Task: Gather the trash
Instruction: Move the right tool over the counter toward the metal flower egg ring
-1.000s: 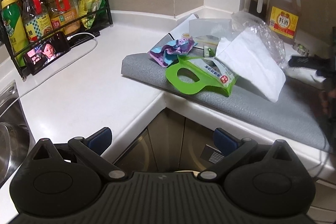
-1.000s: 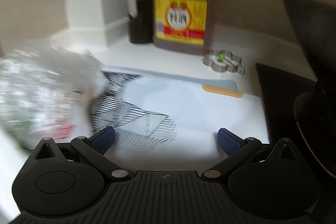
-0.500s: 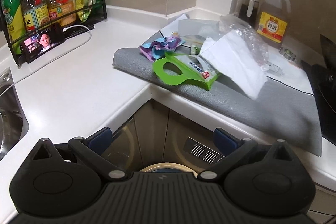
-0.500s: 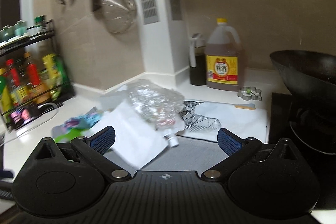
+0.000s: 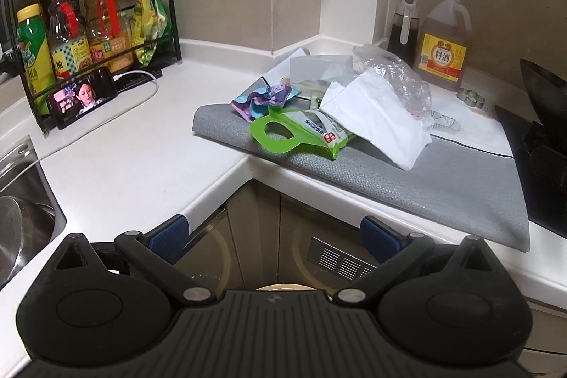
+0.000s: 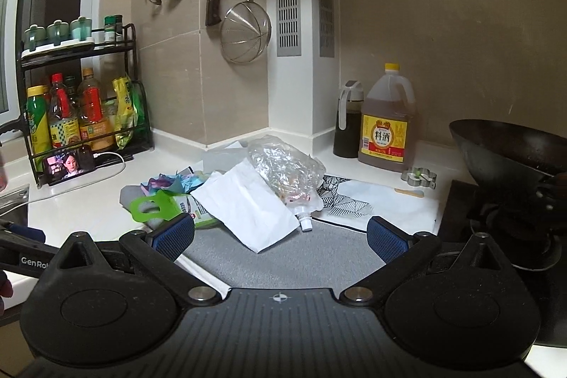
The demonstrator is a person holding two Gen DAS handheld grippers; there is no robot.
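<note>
Left wrist: our left gripper (image 5: 273, 232) is spread wide, empty, held off the bench (image 5: 141, 158) edge over the cabinet corner. Trash pile sits ahead and right on the grey mat (image 5: 443, 186): green handled package (image 5: 301, 133), white paper bag (image 5: 375, 116), purple wrapper (image 5: 265, 96), crinkled clear plastic pouch (image 5: 400, 77). All well apart from it.

Right wrist: our right gripper (image 6: 280, 236) is also wide open and empty, over the mat (image 6: 312, 257), with the paper bag (image 6: 248, 204) and spouted pouch (image 6: 283, 172) just ahead, between the fingers' line. We'd take the top, loose item first, pinching an edge so the pile doesn't slide.
</note>
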